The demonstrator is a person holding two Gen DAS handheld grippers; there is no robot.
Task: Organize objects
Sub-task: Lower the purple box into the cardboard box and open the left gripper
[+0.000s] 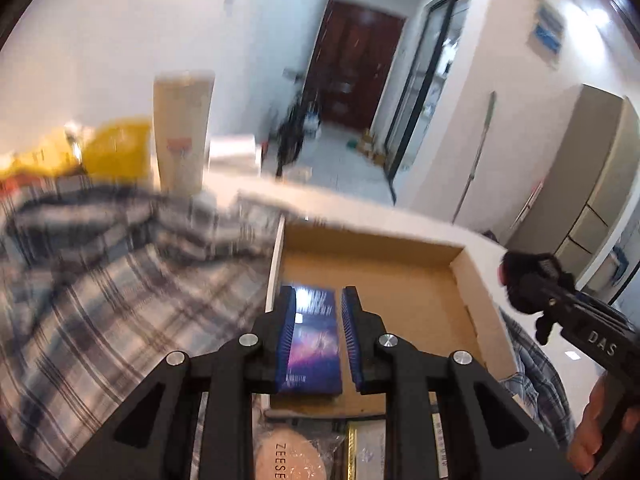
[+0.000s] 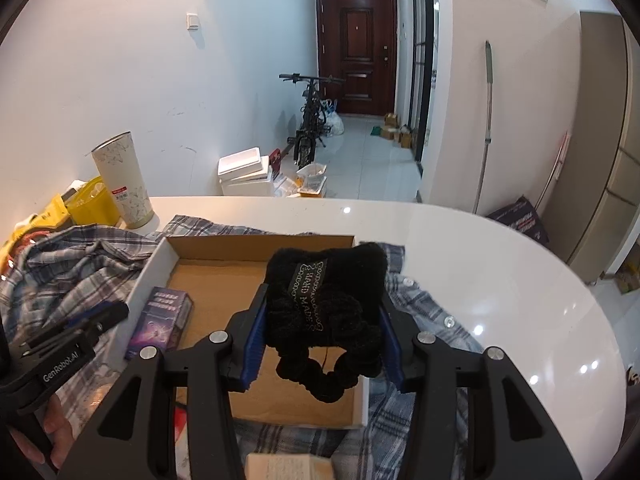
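Right wrist view: the right hand-held gripper (image 2: 320,332) grasps a black knit item (image 2: 326,300) above the open box (image 2: 160,258), which sits on a plaid shirt (image 2: 72,256) near the tabletop's (image 2: 480,240) far edge. The purple pack (image 2: 162,320) already lies against the box's left wall. From the left wrist view, the left hand-held gripper (image 1: 318,336) hangs over that pack, jaws parted and apparently released. Packing is under way; the next move calls for lowering the knit item onto the bare box floor, then letting go.
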